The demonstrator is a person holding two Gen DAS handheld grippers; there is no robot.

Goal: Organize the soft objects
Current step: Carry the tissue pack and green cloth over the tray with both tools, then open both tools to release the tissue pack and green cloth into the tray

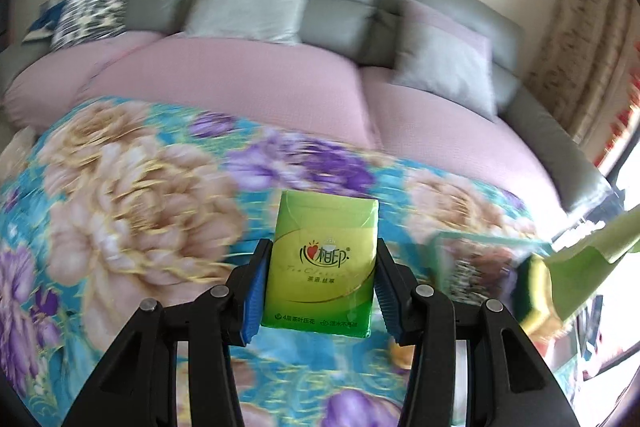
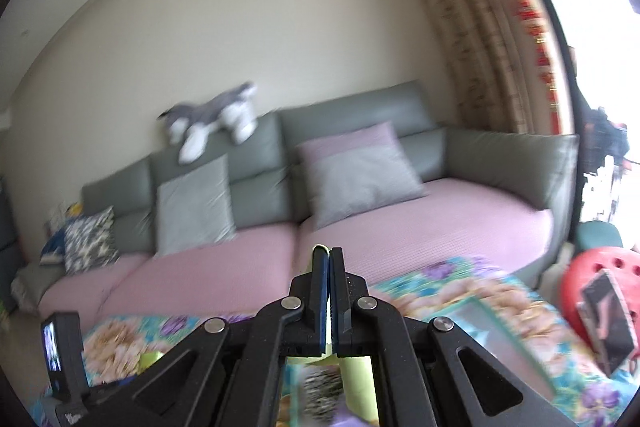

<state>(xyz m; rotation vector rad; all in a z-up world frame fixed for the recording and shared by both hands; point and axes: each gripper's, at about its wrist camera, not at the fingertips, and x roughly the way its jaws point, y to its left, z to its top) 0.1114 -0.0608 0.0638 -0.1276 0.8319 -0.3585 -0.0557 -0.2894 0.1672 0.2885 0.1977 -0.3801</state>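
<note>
My left gripper (image 1: 323,247) is shut on a green pack of tissues (image 1: 320,279), its blue pads (image 1: 254,291) pressing on both sides. The pack hangs upright over a floral quilt (image 1: 132,195). My right gripper (image 2: 329,251) is shut, with a thin pale green sliver (image 2: 320,248) pinched at its tips and more pale green sheet (image 2: 356,379) showing under the jaws. In the left wrist view a pale green flap (image 1: 588,259) rises at the right edge over a blurred box-like thing (image 1: 476,267); I cannot tell what it is.
A grey sofa (image 2: 352,107) with a pink seat cover (image 2: 440,227) stands behind the quilt. On it are grey cushions (image 2: 192,203), a patterned cushion (image 2: 90,243) and a grey-white plush toy (image 2: 216,119) on the backrest. A red stool (image 2: 600,275) stands at the right near a bright window.
</note>
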